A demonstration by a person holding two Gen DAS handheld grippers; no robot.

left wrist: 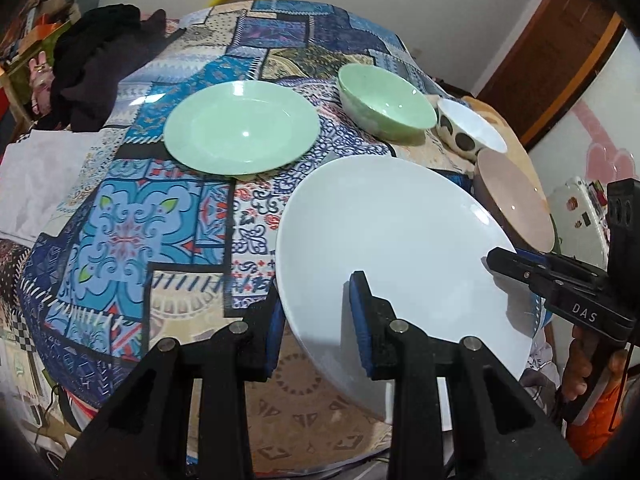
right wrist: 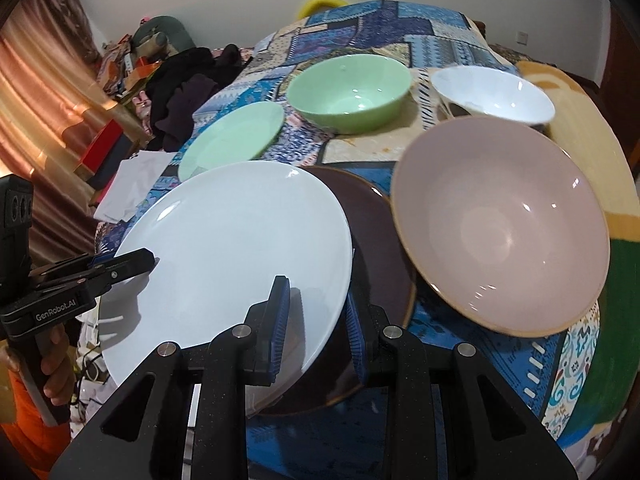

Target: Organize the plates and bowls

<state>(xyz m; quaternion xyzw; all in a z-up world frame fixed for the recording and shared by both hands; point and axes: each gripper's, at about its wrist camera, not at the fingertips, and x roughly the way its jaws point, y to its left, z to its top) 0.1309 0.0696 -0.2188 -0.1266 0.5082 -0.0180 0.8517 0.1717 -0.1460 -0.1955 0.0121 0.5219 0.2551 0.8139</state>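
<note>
Patchwork-covered counter below: left tool and right tool each clamp opposite rims of the white plate, likely carrying it level over the brown plate.

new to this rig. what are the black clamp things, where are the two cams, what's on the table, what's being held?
No robot: a person holds two handheld grippers, each with a fisheye camera looking along its jaws. One picture is from the left gripper, the other from the right gripper. Both clamp opposite rims of the large white plate, which looks tilted above a dark brown plate. On the patchwork tablecloth: a pale green plate, green bowl, white bowl with dark spots, pink bowl.
</note>
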